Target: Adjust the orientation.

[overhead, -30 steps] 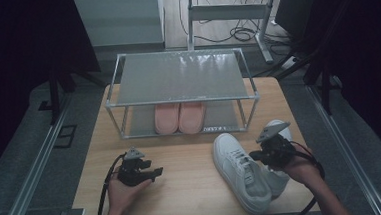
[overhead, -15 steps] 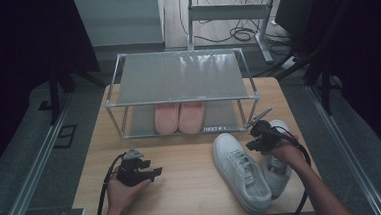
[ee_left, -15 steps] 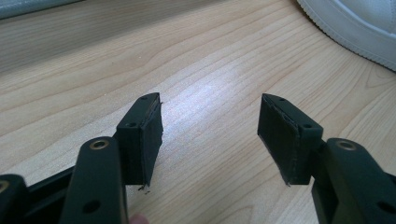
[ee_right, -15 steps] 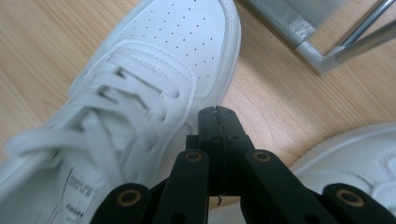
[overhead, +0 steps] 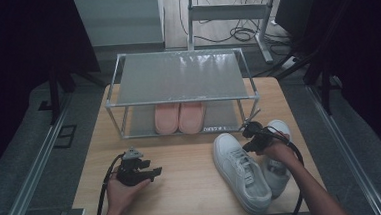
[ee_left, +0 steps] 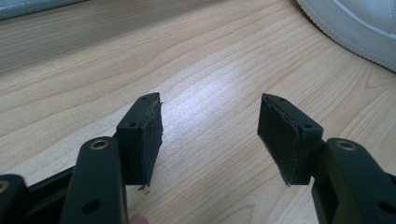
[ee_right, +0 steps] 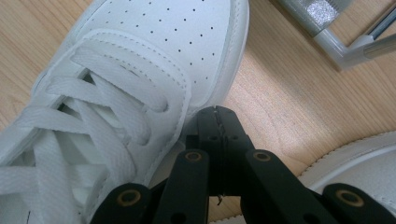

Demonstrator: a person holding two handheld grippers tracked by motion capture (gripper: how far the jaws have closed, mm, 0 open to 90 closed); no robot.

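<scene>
Sneakers [overhead: 242,172] lie at the lower right of the high view, and the right gripper [ee_right: 215,116], jaws pressed together on nothing, noses between them, so the next move calls for spreading to pinch one; the left gripper [ee_left: 210,135] rests spread.

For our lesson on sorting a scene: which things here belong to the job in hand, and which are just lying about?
In the job:
- right tool, shut, between the two white sneakers
- left white sneaker
- right white sneaker

Lying about:
- pink slippers on the rack's lower shelf
- metal shoe rack
- left tool, open over bare table
</scene>
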